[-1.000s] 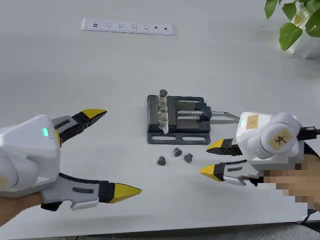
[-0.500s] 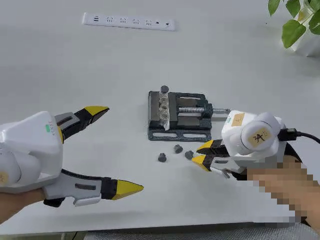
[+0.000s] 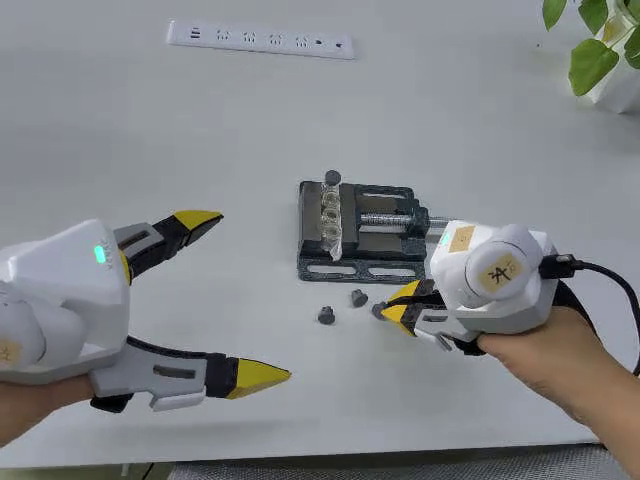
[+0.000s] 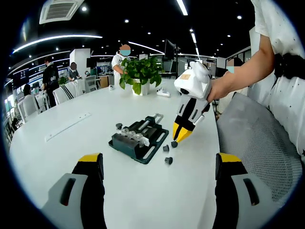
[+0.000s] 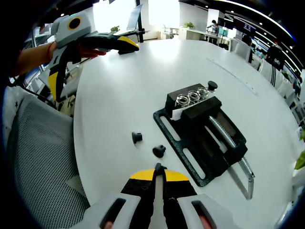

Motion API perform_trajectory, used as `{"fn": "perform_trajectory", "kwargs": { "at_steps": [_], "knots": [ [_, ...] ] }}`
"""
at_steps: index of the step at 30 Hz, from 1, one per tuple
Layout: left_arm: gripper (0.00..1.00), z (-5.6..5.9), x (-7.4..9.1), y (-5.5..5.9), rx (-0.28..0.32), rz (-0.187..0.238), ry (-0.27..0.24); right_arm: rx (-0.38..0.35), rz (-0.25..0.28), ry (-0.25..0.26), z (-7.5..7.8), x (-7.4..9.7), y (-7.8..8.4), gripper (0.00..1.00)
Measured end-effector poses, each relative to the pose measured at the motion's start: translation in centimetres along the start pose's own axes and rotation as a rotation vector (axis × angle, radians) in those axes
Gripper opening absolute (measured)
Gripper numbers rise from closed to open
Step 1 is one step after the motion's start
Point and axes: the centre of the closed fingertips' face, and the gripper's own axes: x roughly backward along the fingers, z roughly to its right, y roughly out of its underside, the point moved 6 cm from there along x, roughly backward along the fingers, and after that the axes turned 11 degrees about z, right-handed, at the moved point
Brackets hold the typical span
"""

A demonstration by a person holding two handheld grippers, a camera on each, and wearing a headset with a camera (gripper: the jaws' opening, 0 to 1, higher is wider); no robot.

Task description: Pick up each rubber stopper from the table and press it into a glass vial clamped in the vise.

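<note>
A black vise (image 3: 385, 262) (image 5: 209, 126) (image 4: 138, 139) clamps a row of glass vials (image 3: 328, 218) (image 5: 192, 97). The far vial carries a dark stopper (image 3: 332, 178) (image 5: 212, 85). Two loose rubber stoppers (image 3: 325, 316) (image 3: 358, 297) (image 5: 137, 137) (image 5: 158, 150) lie in front of the vise. My right gripper (image 3: 388, 309) (image 5: 159, 171) (image 4: 181, 136) is down at table level, shut on a third stopper (image 5: 159, 167) (image 4: 174, 143). My left gripper (image 3: 243, 297) (image 4: 159, 156) hovers wide open and holds nothing, well to the left of the vise.
A white power strip (image 3: 258, 42) lies at the table's far side. A potted plant (image 3: 598, 50) (image 4: 138, 71) stands at the far right corner. A grey mesh chair (image 5: 38, 157) sits by the table's near edge. People stand in the background of the left gripper view.
My right gripper has moved left to the loose stoppers and shut on the rightmost one. The left gripper has stayed open in about the same place.
</note>
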Motion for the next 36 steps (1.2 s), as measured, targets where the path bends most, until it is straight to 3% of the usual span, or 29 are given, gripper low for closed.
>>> {"fn": "perform_trajectory", "kwargs": {
  "at_steps": [11,14,28,32,36],
  "knots": [
    [0.98,-0.2,-0.3,-0.2,0.002,0.005,0.003,0.012,-0.005,-0.013,0.1,-0.4,-0.1,0.00],
    [0.97,-0.2,-0.3,-0.2,0.003,0.006,0.005,0.071,-0.023,-0.028,0.1,-0.3,-0.1,0.00],
    [0.97,0.1,-0.6,-0.3,-0.001,0.007,0.023,0.140,-0.038,-0.080,0.0,0.1,0.0,0.00],
    [0.96,0.1,-0.6,-0.4,-0.006,0.009,0.028,0.151,-0.024,-0.095,0.1,0.8,0.0,0.00],
    [0.96,0.1,-0.6,-0.6,-0.008,0.010,0.034,0.178,0.024,-0.136,-0.1,1.9,-0.9,0.00]
  ]
}}
